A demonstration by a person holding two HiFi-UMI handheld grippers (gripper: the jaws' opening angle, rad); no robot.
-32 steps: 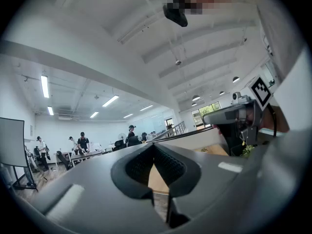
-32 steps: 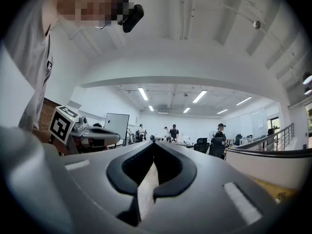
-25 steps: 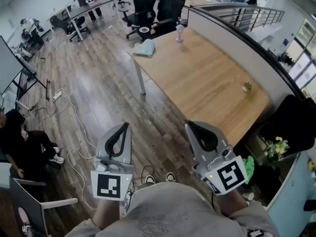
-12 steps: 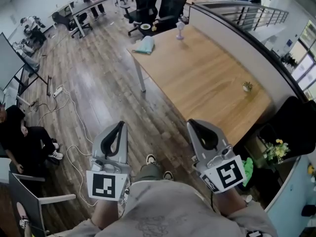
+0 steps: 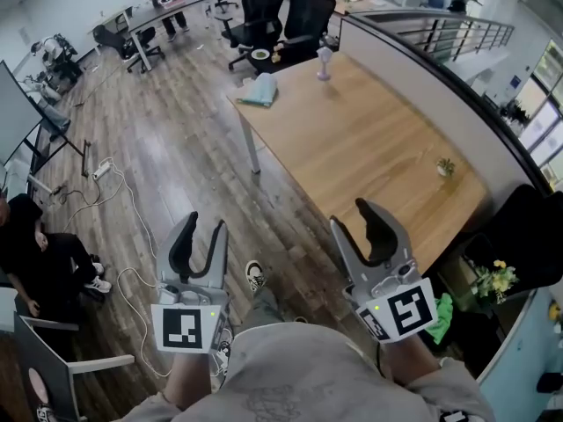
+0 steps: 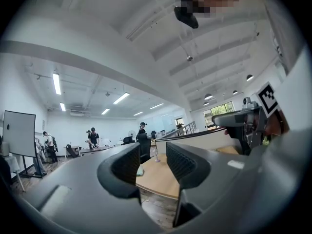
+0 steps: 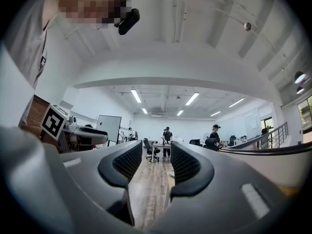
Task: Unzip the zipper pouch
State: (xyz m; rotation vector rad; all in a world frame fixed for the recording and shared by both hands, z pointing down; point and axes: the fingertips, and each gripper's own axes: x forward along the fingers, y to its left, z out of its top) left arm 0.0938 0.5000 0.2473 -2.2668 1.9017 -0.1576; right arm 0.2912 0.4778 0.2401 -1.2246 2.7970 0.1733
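Head view shows the left gripper and right gripper held low above the floor, each with jaws just opened wide and nothing between them. A teal thing, probably the zipper pouch, lies at the table's far corner, well apart from both. A hasty reach could topple the small vase nearby, and loose floor cables might snag a foot

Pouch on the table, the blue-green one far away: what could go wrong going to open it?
The teal pouch lies right at the table's corner, so a clumsy push might slide it off. The white cable loops over the floor near the person's shoe, so a foot could catch. The small pink ornament stands close by and might get knocked over.
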